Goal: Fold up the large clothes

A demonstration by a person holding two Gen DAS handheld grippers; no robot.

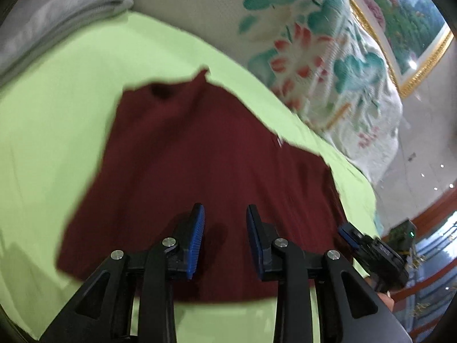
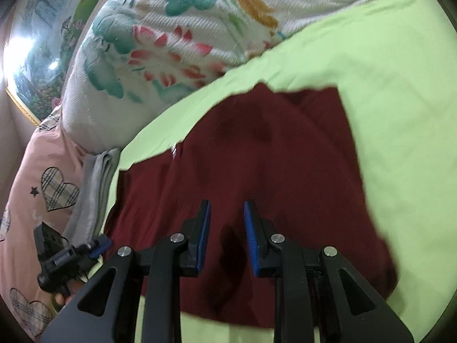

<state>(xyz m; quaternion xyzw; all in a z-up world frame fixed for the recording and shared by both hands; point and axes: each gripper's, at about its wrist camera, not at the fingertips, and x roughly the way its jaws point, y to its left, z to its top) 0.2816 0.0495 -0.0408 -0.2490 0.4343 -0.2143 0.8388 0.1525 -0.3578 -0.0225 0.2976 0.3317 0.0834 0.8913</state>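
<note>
Hovering over maroon garment [image 1: 205,154], both grippers' fingers apart and empty, pink heart pillow [image 2: 37,194] only in right view.

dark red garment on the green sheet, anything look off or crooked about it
The dark red fabric garment lies spread on the light green bedsheet but not squared: its far edge is jagged, with one corner poking up, and its sides run slanted. No tear or stain shows, though both views are blurred.

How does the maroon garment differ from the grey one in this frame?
The maroon garment lies spread across the middle of the lime-green sheet; the grey garment sits folded at the sheet's edge. The maroon one lies under both grippers; the grey one lies away from them. Both are plain, unpatterned fabric on the bed.
</note>
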